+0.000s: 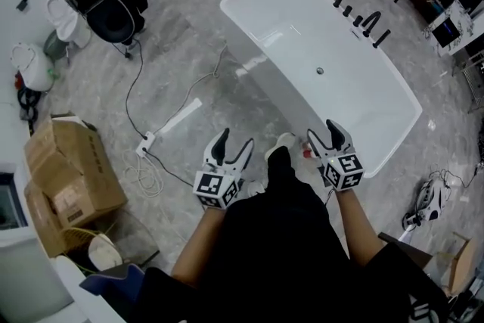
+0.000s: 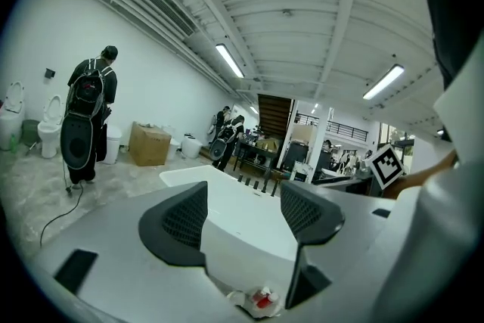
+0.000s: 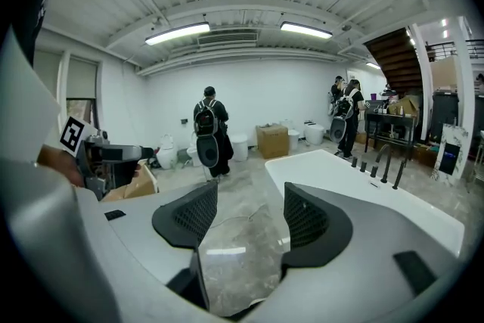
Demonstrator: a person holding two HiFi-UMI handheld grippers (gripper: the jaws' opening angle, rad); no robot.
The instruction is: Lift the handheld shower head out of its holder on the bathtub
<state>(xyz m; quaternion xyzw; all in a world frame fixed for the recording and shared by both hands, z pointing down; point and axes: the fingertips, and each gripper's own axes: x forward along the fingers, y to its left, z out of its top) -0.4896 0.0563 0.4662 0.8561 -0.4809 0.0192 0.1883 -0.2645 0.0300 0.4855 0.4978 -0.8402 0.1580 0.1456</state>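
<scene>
White tub (image 1: 302, 30) on grey marbled floor (image 1: 181, 34), boxes (image 1: 72, 178) nr.

Lighting and picture quality: bright, even indoor light in all three views.
Source: ceiling tube lights (image 3: 176, 32) at 11 and 1 o'clock in the right gripper view, and at 11 and 2 o'clock in the left. Shadows are soft and faint. There is sheen on the bathtub (image 1: 253, 60) wall at 12 o'clock in the head view, and a pale reflection on the floor (image 3: 223, 250) at 6 o'clock in the right gripper view. Both gripper views show strong fisheye bending and black corners.

Grey marbled floor (image 1: 189, 49) under white bathtub (image 1: 302, 34), cardboard boxes (image 1: 72, 178), power strip (image 1: 146, 141), cable (image 1: 134, 87).
</scene>
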